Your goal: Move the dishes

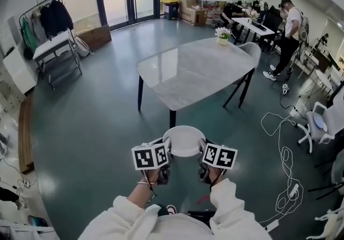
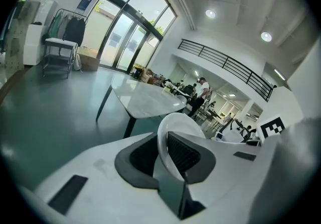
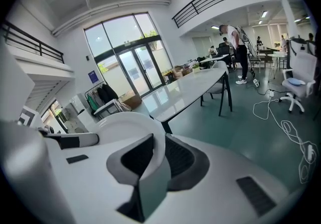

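Observation:
A white plate hangs in the air between both grippers, just short of the near end of a grey marble table. My left gripper is shut on the plate's left rim. My right gripper is shut on its right rim. In the left gripper view the plate stands edge-on, and the left gripper pinches its rim. In the right gripper view the plate spreads out to the left, its rim clamped in the right gripper. The table lies ahead.
A small flower pot stands at the table's far end beside a grey chair. A person stands at the back right. White cables and an office chair are on the right. A clothes rack is at the left.

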A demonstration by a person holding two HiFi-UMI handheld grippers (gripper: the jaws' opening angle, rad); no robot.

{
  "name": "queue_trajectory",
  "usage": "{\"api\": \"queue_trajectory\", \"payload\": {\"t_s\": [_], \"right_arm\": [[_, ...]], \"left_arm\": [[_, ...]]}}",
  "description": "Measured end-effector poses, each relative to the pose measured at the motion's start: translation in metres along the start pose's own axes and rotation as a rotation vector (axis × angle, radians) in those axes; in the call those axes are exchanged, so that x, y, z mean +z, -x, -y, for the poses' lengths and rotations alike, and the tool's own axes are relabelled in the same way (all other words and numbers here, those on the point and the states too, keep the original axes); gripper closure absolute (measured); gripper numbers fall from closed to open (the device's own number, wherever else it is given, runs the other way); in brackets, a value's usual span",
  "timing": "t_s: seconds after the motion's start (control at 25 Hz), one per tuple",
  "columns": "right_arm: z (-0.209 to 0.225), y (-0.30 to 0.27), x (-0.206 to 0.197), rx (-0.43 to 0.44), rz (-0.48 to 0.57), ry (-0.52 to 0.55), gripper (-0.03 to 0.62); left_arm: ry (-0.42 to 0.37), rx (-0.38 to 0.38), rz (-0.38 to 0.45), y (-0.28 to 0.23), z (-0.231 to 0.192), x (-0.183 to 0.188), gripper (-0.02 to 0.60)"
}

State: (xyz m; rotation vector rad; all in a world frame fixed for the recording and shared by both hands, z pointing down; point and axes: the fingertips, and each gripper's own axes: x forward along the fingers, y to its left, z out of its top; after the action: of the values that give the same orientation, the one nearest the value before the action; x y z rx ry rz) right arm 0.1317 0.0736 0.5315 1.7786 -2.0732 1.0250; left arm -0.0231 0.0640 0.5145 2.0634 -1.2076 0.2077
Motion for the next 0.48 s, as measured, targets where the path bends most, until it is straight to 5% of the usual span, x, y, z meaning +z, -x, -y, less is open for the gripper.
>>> {"api": "queue_trajectory", "payload": {"t_s": [0.48], "right_arm": [[0.016, -0.02, 0.018, -0.023, -0.002, -0.014, 0.468]], "left_arm": [[-0.015, -0.024, -0.029, -0.032, 0.002, 0.015, 0.529]]}}
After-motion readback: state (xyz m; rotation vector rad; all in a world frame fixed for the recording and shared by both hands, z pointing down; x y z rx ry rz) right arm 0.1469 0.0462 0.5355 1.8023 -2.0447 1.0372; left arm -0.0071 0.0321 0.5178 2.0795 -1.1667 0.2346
